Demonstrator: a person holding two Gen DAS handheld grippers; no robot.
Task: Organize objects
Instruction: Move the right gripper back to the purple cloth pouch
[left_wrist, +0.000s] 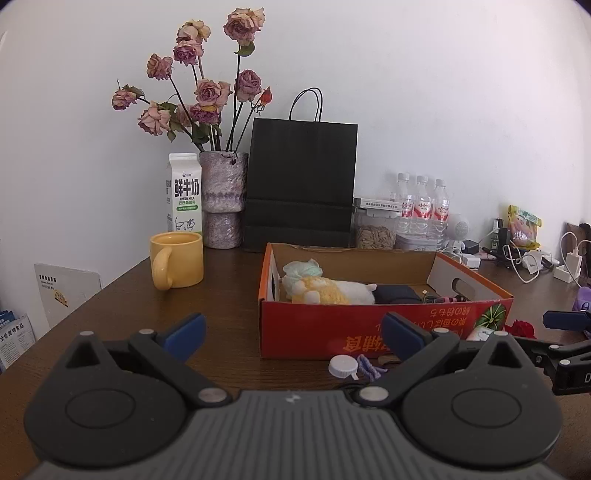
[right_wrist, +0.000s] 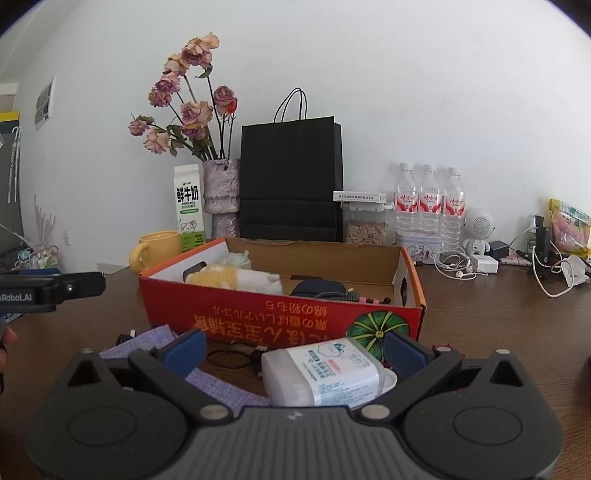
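An open red cardboard box sits on the brown table and also shows in the right wrist view. It holds a yellow-white plush toy, a dark pouch and small cables. My left gripper is open and empty, in front of the box. A white cap and a purple item lie before it. My right gripper is open; a translucent white container with a label lies between its fingers, untouched. A purple cloth and a black cable lie beside it.
Along the wall stand a yellow mug, a milk carton, a vase of dried roses, a black paper bag, a seed jar and three water bottles. Chargers and cables lie at the right.
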